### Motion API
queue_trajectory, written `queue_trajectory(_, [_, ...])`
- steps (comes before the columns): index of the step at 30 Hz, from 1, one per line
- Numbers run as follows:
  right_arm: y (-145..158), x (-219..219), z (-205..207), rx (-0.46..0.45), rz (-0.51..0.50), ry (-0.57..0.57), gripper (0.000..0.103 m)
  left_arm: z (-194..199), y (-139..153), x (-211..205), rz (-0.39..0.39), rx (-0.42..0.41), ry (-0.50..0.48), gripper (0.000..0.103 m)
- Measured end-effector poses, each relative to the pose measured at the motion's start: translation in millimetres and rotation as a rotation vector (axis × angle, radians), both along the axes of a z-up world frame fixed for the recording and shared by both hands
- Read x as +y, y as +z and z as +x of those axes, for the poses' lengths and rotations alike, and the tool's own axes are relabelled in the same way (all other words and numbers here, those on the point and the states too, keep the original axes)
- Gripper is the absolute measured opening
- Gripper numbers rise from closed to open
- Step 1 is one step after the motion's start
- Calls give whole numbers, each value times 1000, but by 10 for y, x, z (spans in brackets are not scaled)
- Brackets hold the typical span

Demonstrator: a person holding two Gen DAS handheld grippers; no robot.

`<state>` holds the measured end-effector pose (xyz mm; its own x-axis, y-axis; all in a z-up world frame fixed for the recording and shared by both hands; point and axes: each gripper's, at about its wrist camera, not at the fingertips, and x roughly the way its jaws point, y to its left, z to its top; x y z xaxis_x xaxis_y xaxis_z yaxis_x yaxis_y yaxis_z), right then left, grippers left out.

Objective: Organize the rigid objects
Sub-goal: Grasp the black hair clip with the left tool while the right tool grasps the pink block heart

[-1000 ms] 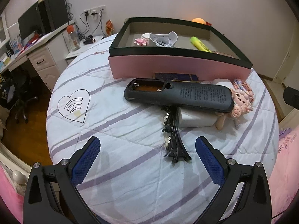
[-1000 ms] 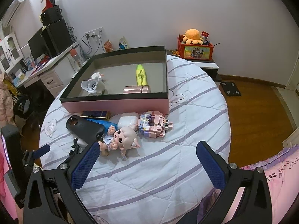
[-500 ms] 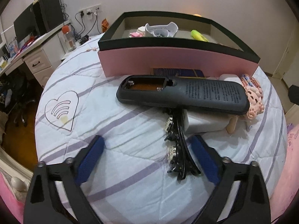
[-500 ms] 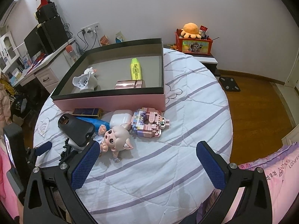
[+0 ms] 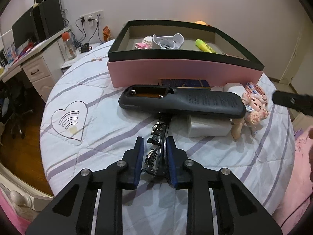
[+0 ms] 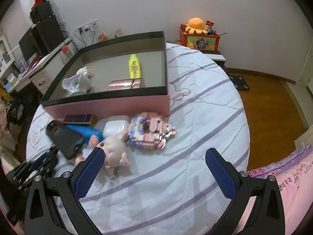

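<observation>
Home bedroom: round bed with striped quilt (image 6: 205, 101), pink bedding (image 6: 289, 180) at its edge, desk with monitor (image 5: 21, 27) along the wall, plush toy (image 6: 196, 25) on a side cabinet, wood floor (image 6: 273, 105).

One box (image 6: 109, 105), one remote (image 5: 182, 101), one hair clip (image 5: 159, 135), one doll (image 6: 115, 150), one highlighter (image 6: 134, 66).

My left gripper (image 5: 154, 159): jaws just closed on the black toothed hair clip (image 5: 158, 146). My right gripper (image 6: 154, 173): jaws wide apart.
</observation>
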<state>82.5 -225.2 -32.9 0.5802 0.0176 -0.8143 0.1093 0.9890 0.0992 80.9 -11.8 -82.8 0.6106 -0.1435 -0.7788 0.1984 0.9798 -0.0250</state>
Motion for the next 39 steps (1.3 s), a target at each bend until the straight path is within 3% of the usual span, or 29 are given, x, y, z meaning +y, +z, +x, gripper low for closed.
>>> queue_trajectory(5, [-93, -51, 182, 14, -6, -11, 103, -60, 63, 37, -9, -4, -4, 23])
queue_trajectory(9, [-190, -79, 326, 36, -13, -19, 92, -107, 145, 59, -21, -18, -11, 21])
queue_trajectory(17, [-272, -43, 452, 84, -13, 41, 86, -140, 302, 44, -54, -52, -38, 14])
queue_trajectory(22, [-344, -48, 554, 104, -10, 39, 86, -83, 131, 79, -57, 9, -16, 14])
queue_trajectory(26, [-364, -70, 553, 100, -2, 43, 82, -82, 68, 85, -46, 6, -21, 20])
queue_trajectory(28, [-372, -53, 548, 103, -33, 42, 71, -57, 57, 75, -51, 17, -28, 34])
queue_trajectory(30, [-385, -35, 533, 100, -48, 47, 71, -34, 7, 45, -53, 48, -43, 52])
queue_trajectory(33, [-384, -44, 538, 99, -48, 47, 71, -77, -16, -20, -36, 39, -76, 63])
queue_trajectory(35, [-379, -43, 548, 96, -53, 47, 70, -60, -43, -24, -38, 26, -70, 62])
queue_trajectory(37, [-375, -26, 542, 83, -70, 49, 63, -17, -72, 3, -45, 17, -49, 50])
queue_trajectory(39, [-375, -17, 525, 71, -77, 50, 62, 32, -52, 30, -43, 16, -35, 24])
